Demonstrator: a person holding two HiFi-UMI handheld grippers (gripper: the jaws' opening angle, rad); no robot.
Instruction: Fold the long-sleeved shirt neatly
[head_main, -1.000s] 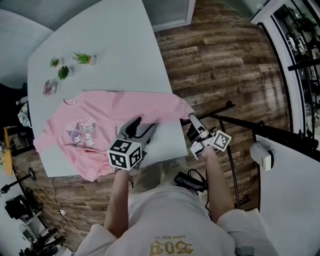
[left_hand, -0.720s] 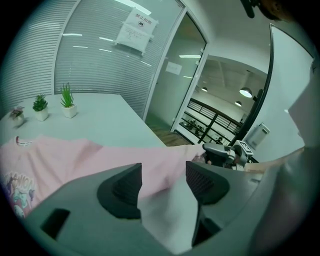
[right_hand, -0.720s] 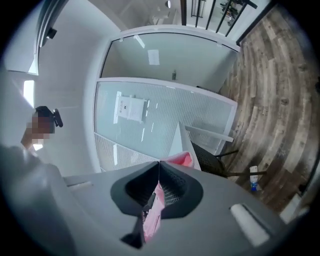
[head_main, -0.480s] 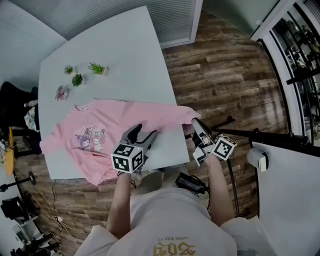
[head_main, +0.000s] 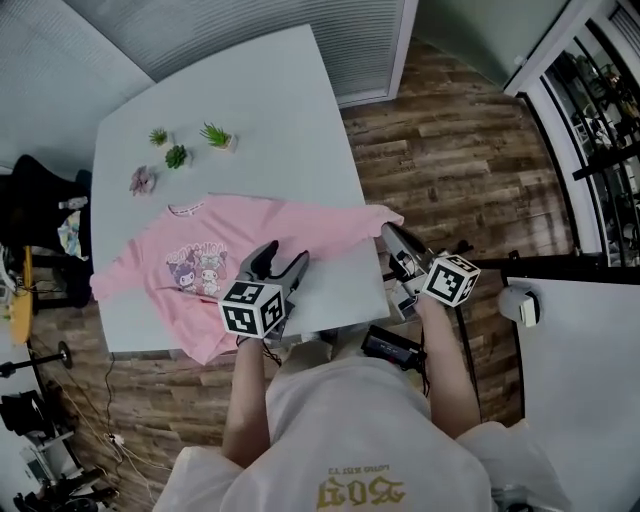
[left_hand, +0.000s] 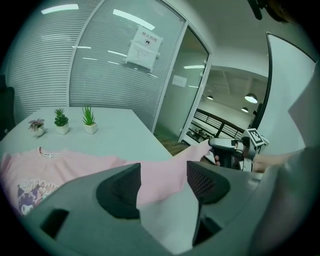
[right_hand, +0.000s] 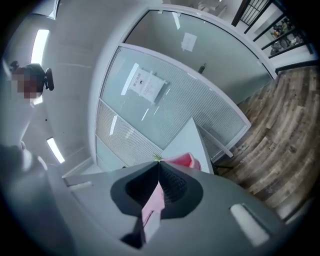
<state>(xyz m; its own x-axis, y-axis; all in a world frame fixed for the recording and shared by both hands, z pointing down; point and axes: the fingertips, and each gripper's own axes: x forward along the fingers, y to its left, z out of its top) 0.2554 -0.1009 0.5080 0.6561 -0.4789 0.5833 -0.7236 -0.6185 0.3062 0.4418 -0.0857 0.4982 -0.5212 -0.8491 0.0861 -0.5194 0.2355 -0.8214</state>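
A pink long-sleeved shirt (head_main: 215, 250) with a cartoon print lies flat on the white table (head_main: 260, 110). One sleeve (head_main: 365, 218) stretches to the table's right edge. My right gripper (head_main: 393, 234) is shut on that sleeve's end and holds it just off the edge; in the right gripper view, pink cloth (right_hand: 152, 202) is pinched between its jaws (right_hand: 159, 172). My left gripper (head_main: 279, 262) hovers over the shirt's near side. Its jaws have just been opening, and nothing is gripped between them (left_hand: 164, 185). The sleeve (left_hand: 165, 172) shows beyond that gap.
Three small potted plants (head_main: 180, 150) stand at the table's far left. Wooden floor (head_main: 470, 150) lies to the right, beyond the table edge. A black device (head_main: 392, 347) sits below the near edge by the person's body. A glass partition (left_hand: 115, 65) stands behind the table.
Both grippers have risen. The right one has rolled and lifted the sleeve end near the table's right edge. The left gripper's jaws stand a little wider.
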